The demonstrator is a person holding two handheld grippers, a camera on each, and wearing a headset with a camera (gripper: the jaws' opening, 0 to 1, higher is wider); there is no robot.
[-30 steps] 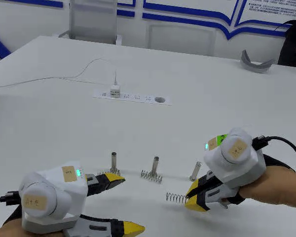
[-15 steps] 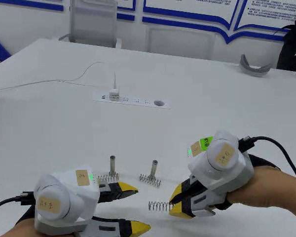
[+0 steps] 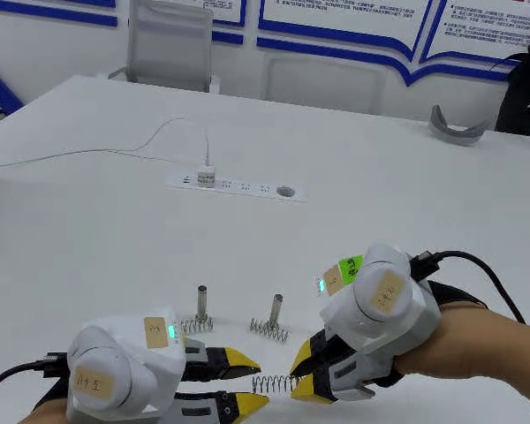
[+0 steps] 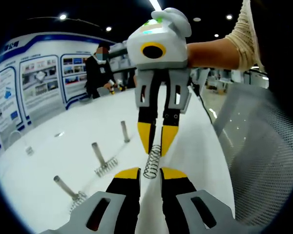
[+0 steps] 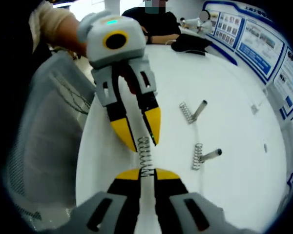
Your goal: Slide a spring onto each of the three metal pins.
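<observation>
One spring [image 3: 274, 383] spans the gap between the two claws. The right claw [image 5: 146, 174] pinches it by a few end coils, its jaws pressed together on the wire. The left claw [image 4: 151, 173] is spread, with a tip on either side of the free end and no grip on it.

The worst risk, I judge, sits right here. So short a hold lets the spring swivel or spring out of the right claw. If the left claw closes hard across the coils, it may squash the open end that a pin must enter, or flick the spring away over the tabletop [image 3: 115, 221].

Just beyond the claw tips stand two upright pins [image 3: 276, 309] [image 3: 202, 299]. Each has a loose spring [image 3: 268, 330] [image 3: 195, 325] lying at its foot, and as far as I can tell neither spring is threaded on. A careless sweep of either claw toward them could scatter those springs or topple a pin.

Farther off, on the right claw's side, the third pin [image 4: 124, 131] stands bare. Approaching it with the spring tilted would probably jam the coil on the pin's top.
</observation>
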